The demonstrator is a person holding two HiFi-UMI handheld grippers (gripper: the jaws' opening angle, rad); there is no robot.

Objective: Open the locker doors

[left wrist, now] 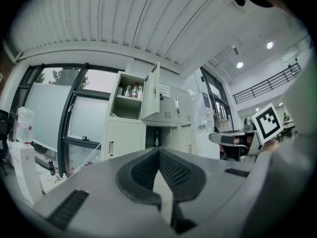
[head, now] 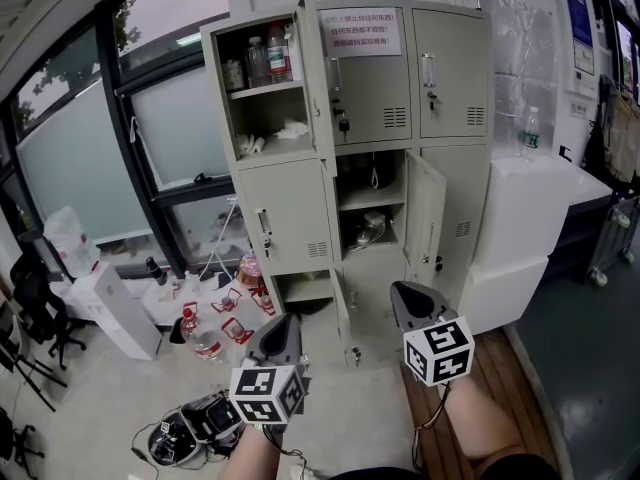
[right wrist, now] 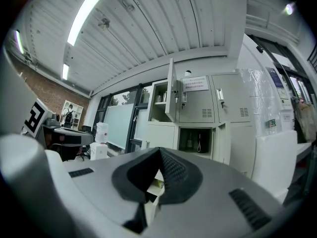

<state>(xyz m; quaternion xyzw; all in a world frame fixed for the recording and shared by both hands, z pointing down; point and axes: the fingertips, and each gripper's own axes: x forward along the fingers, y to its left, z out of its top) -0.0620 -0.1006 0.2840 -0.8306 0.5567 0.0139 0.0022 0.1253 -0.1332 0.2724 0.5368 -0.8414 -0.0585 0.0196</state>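
Pale floor (head: 100, 393) carries locker (head: 285, 213); white box (head: 118, 310), plastic bottles (head: 200, 336) beside locker's left; black chair (head: 38, 313) far left.

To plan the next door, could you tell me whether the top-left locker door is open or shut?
Open: the door stands swung outward, baring bottles on its shelf.

The locker (head: 450, 73) is matt painted metal, its bottles (head: 270, 56) clear glossy plastic, the floorboards (head: 520, 398) wood

one locker cabinet (head: 450, 38), three open doors (head: 312, 78) (head: 425, 218) (head: 343, 323), three containers (head: 258, 63) on its top shelf, two grippers (head: 283, 323) (head: 405, 293).
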